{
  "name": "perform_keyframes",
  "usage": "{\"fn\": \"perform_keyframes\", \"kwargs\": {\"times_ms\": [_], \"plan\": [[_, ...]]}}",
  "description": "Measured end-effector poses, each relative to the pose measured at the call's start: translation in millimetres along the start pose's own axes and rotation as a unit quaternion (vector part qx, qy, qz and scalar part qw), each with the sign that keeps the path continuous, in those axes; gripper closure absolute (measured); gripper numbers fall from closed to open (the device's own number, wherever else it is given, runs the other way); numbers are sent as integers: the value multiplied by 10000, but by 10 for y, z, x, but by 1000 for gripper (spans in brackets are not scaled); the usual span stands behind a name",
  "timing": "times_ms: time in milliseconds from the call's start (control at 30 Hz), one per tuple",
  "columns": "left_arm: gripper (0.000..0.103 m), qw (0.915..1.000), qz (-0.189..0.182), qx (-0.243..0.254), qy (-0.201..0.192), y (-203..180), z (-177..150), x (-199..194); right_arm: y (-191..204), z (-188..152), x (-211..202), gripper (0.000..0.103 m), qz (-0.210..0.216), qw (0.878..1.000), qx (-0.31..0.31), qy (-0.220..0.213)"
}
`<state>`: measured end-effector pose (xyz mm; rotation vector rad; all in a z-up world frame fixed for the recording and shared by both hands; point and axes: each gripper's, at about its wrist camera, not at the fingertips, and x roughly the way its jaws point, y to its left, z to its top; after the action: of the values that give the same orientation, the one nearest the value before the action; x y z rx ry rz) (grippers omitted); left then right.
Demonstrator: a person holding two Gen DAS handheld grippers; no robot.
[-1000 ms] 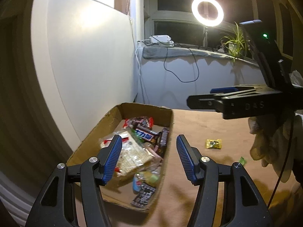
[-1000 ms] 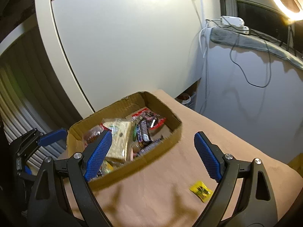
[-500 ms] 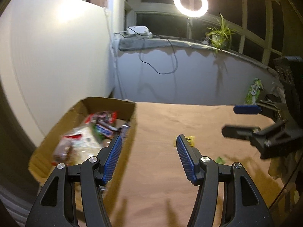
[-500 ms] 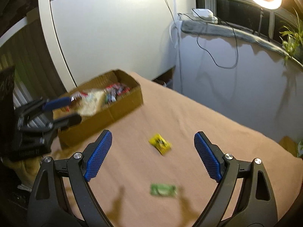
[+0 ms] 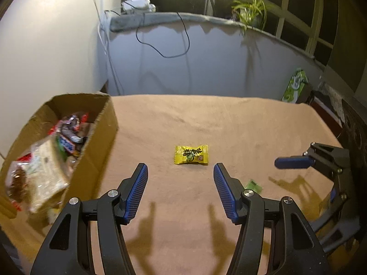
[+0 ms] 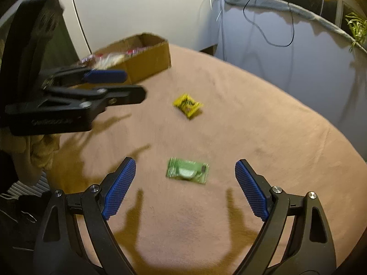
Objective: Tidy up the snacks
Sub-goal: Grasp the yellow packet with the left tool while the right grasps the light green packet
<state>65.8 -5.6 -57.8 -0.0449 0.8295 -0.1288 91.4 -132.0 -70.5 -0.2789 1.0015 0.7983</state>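
Right gripper point(image 6: 184, 178) spread wide, empty, green packet point(image 6: 187, 171) just ahead between its fingers, lined up for a pinch. Left gripper point(image 5: 181, 178) also wide and empty, yellow packet point(image 5: 191, 154) just beyond its tips. Farther left, the cardboard box point(image 5: 101, 137) awaits, full of snacks.

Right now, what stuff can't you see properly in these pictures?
- Cardboard box, right wrist view: its near wall hides most snacks inside, and the rest is blurred.
- Green packet, left wrist view: mostly hidden behind the left gripper finger.
- Green packet's print, right wrist view: too blurred to read.
- Yellow packet: its print is too small to read.
- Right gripper, left wrist view: cut off by the right edge.
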Motion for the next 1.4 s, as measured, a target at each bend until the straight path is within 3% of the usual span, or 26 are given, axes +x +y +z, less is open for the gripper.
{"fn": "perform_keyframes", "kwargs": {"times_ms": [267,467,567,667,733,800,1000,1400], "plan": [[44,9993,23,219,310,-65,88,406,-56,-73,203,28,43,9993,284,220],[44,9981,24,334,514,-97,137,657,-15,-42,234,29,-96,9993,281,232],[44,9977,37,335,581,-107,129,729,41,-31,247,44,-266,9992,185,220],[45,9977,76,337,587,-119,137,730,61,-24,245,52,-315,9992,153,216],[54,9979,76,341,551,-123,131,720,68,-23,238,56,-356,9990,140,212],[69,9980,77,334,529,-111,136,723,67,-31,225,64,-366,9990,151,201],[91,9980,76,415,473,-134,121,707,7,-34,200,71,-310,9990,253,182],[92,9994,-168,41,304,-2,164,541,-144,-13,66,72,-162,9984,534,-35]]}}
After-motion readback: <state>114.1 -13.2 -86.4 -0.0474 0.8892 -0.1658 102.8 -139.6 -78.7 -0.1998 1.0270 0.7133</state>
